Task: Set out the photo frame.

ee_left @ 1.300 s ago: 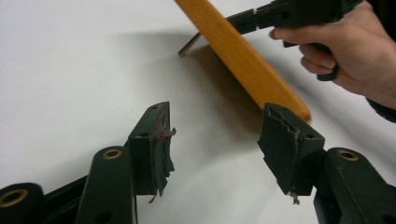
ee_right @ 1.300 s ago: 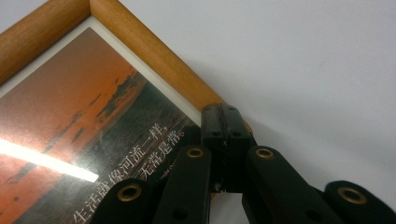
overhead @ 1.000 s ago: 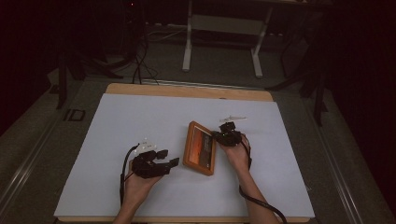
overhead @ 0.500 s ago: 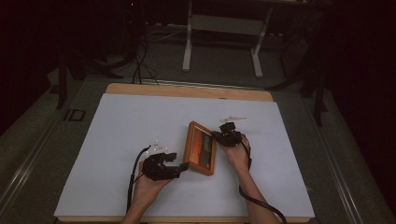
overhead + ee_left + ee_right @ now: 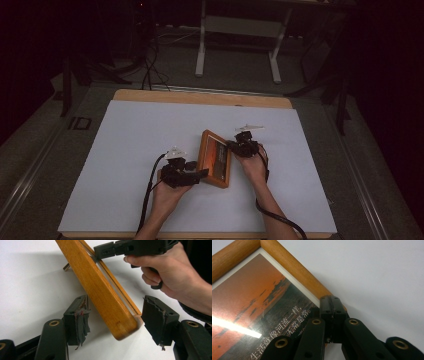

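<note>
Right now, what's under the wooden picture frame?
The picture frame sits tilted over the white table, its near corner touching down. A small strut pokes out from behind its far side. Anything else beneath is covered.

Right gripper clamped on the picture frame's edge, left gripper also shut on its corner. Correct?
Not quite. The left gripper is open: in the left gripper view its fingers sit apart either side of the picture frame corner, not closed on it. The right gripper is clamped on the frame's edge, as you said.

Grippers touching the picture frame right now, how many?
1. The right gripper is shut on the picture frame at its right edge. The left gripper is open, straddling a corner, not touching.
</note>
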The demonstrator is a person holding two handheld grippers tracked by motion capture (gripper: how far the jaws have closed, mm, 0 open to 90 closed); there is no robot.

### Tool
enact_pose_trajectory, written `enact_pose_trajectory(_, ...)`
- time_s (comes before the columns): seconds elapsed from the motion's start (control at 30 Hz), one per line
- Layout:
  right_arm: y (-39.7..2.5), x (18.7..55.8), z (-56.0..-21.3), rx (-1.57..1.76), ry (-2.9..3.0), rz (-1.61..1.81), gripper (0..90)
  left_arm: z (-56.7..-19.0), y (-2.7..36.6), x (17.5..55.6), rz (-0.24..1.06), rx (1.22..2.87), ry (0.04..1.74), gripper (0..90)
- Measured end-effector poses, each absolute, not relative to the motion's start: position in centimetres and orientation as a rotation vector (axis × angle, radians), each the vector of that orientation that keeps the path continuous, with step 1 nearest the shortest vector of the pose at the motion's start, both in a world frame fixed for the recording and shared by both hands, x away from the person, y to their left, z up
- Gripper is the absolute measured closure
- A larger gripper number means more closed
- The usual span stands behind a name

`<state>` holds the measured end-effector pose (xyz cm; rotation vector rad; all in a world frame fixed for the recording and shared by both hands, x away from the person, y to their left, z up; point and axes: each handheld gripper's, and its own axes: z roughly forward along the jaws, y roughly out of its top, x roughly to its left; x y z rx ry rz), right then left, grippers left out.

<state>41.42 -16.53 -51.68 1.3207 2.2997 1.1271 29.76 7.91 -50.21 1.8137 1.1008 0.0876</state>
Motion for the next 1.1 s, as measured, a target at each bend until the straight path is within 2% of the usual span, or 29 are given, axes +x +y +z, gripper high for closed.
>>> enact_pose_trajectory(0.2, -16.6, 41.4, -51.7, 1.318, 2.296, 1.130, 90.0, -50.5, 6.9, 30.2, 0.075, 1.836, 1.136, 44.9)
enact_pose_trajectory(0.67, -16.5, 41.6, -51.6, 1.302, 2.312, 1.110, 90.0, -50.5, 6.2, 30.4, 0.092, 1.813, 1.215, 49.3)
enact_pose_trajectory(1.1, -17.4, 41.2, -51.3, 1.319, 2.295, 1.097, 90.0, -50.1, 5.5, 30.2, 0.117, 1.784, 1.207, 53.9)
